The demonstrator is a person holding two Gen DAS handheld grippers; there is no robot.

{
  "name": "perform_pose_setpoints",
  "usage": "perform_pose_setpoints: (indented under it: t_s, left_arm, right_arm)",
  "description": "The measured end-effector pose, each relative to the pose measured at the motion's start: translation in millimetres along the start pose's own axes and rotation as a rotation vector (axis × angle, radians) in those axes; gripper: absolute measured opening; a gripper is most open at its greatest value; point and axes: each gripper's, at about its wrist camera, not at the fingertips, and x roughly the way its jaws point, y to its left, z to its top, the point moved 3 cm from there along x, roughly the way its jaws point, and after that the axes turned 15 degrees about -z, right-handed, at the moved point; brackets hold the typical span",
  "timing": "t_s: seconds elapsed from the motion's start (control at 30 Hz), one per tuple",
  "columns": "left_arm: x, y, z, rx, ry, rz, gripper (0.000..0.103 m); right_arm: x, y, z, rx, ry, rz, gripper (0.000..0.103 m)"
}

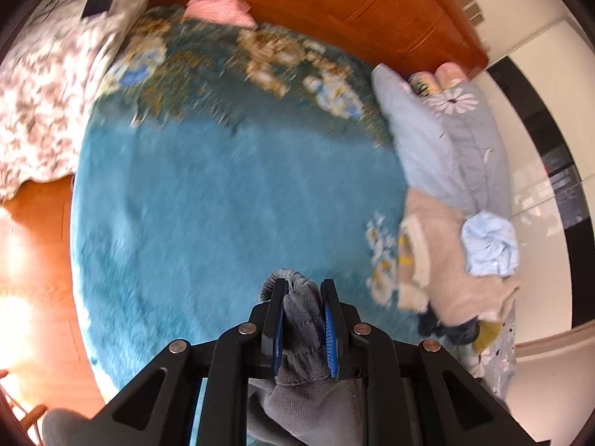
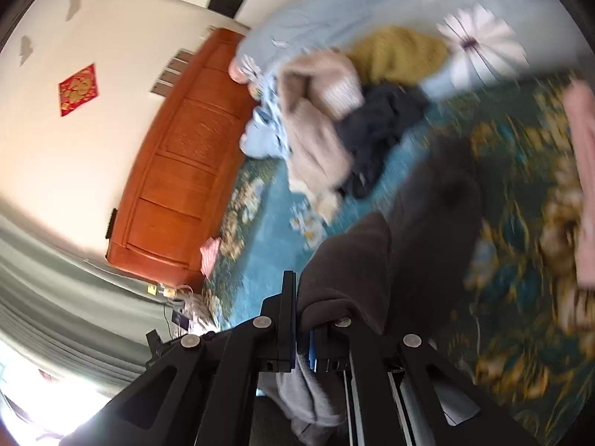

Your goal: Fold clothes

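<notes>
My left gripper (image 1: 304, 290) is shut on the elastic edge of a grey garment (image 1: 303, 316), held above the teal blanket (image 1: 223, 204). My right gripper (image 2: 316, 297) is shut on the same grey garment (image 2: 420, 223), which drapes over its fingers and hangs down across the blanket (image 2: 260, 260). A pile of unfolded clothes lies at the bed's side: a beige sweater (image 1: 446, 271) (image 2: 316, 137), a light blue piece (image 1: 491, 245), a dark navy piece (image 2: 375, 130) and a mustard one (image 2: 398, 55). Both views are motion-blurred.
A wooden headboard (image 1: 353, 3) (image 2: 178, 171) bounds the bed. A pale blue floral duvet (image 1: 446, 137) (image 2: 372, 3) lies bunched by the pile. A folded pink cloth (image 1: 219, 7) sits near the headboard. A floral quilt (image 1: 41, 93) hangs at left, wooden floor (image 1: 33, 245) below.
</notes>
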Motion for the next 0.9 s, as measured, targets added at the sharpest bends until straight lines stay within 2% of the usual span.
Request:
perform_pose_setpoints:
  t_s: [0.07,0.13,0.2,0.3,0.37,0.53,0.6,0.67,0.73,0.77,0.83,0.9]
  left_arm:
    - [4.4,-12.9,16.4,0.022,-0.019,-0.003,0.019]
    - [23.0,-14.0,25.0,0.037,-0.001,0.037,0.019]
    - [47.3,-6.1,27.5,0.036,0.044,0.096,0.02]
    - [77.4,15.0,16.0,0.006,0.118,0.146,0.02]
    - [91.7,25.3,6.4,-0.002,0.15,0.171,0.02]
    - [93.1,32.2,3.7,-0.008,0.148,0.176,0.024]
    - [90.5,30.6,4.0,-0.008,0.15,0.17,0.026]
    - [87.5,29.4,4.3,-0.008,0.15,0.171,0.032]
    - [84.6,29.2,1.3,-0.022,0.149,0.16,0.045]
    - [83.6,29.6,-1.6,-0.038,0.156,0.148,0.056]
    - [81.0,29.1,-8.2,-0.063,0.166,0.119,0.058]
    - [75.8,25.0,-13.9,-0.044,0.154,0.136,0.059]
  right_arm:
    - [3.0,0.5,27.7,0.022,-0.064,0.025,0.004]
    - [13.4,-5.4,53.0,0.065,-0.103,0.023,0.005]
    - [43.0,-28.0,66.7,0.154,-0.06,0.004,0.005]
    - [101.8,-73.0,63.0,0.287,0.081,-0.099,0.006]
    - [128.4,-91.1,54.4,0.305,0.154,-0.178,0.007]
    - [146.4,-113.7,38.2,0.32,0.229,-0.22,0.009]
    - [145.2,-118.0,33.5,0.312,0.246,-0.219,0.015]
    - [142.6,-118.5,24.3,0.277,0.263,-0.22,0.033]
    - [142.4,-113.3,11.1,0.235,0.28,-0.216,0.045]
    - [142.5,-110.3,4.3,0.215,0.289,-0.213,0.049]
    - [149.0,-104.9,-6.8,0.177,0.313,-0.201,0.05]
    - [160.0,-96.6,-17.2,0.141,0.339,-0.198,0.05]
